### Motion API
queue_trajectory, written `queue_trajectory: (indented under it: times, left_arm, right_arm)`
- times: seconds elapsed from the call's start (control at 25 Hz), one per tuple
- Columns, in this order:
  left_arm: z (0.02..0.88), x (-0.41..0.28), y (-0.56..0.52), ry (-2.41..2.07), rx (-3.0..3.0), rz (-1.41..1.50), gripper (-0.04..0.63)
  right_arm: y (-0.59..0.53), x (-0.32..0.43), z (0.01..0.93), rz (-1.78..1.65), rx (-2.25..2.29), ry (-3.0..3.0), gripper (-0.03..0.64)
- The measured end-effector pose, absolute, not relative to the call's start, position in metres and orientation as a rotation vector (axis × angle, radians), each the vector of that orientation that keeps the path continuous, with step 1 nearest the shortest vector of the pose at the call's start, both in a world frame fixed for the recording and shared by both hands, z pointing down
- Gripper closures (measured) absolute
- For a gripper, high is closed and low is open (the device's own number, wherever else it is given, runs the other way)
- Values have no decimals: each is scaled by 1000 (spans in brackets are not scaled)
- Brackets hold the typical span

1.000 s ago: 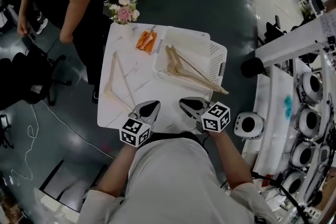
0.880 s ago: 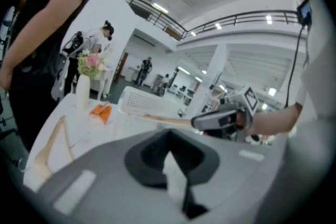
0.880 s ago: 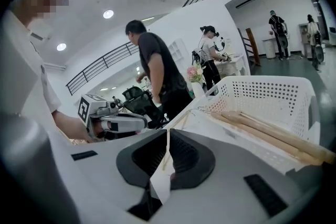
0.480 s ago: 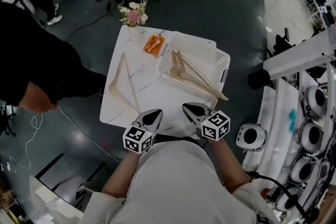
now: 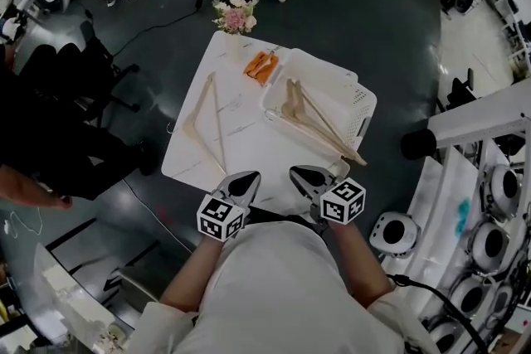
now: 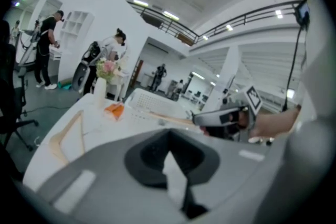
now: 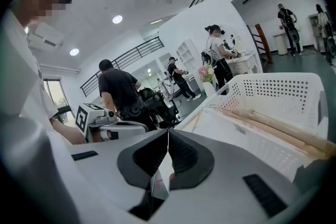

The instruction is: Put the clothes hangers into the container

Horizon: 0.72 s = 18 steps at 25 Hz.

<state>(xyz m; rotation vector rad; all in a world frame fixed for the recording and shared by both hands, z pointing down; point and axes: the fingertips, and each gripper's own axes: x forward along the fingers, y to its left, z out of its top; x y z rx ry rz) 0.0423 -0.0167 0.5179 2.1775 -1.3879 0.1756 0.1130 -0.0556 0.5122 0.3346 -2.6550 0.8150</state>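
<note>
One wooden hanger (image 5: pixel 191 128) is seen lying loose, well to the left of the white basket (image 5: pixel 358 105), its long bar laid roughly alongside the basket's left wall. Both tongs are clenched on nothing. The left gripper (image 5: pixel 247 178) is placed nearer the hanger than the right gripper (image 5: pixel 297 175), so a forward-left reach is called for.

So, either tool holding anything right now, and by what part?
Nothing held. Left tool and right tool are both shut, empty; loose hanger lies on the table.
</note>
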Motion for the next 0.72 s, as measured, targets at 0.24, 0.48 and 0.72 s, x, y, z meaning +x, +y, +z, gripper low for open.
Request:
queue_trajectory:
  times: [0.24, 0.48, 0.72]
  left_arm:
    - [523, 41, -5, -1471, 2121, 168, 594]
    - [520, 44, -1, -1531, 2094, 153, 594]
    - [518, 51, 2, -1557, 2089, 157, 594]
  right_arm:
    - [-49, 114, 516, 790, 256, -2659, 612]
    - [-47, 111, 515, 770, 183, -2670, 612]
    - [-42, 116, 514, 755, 145, -2676, 612]
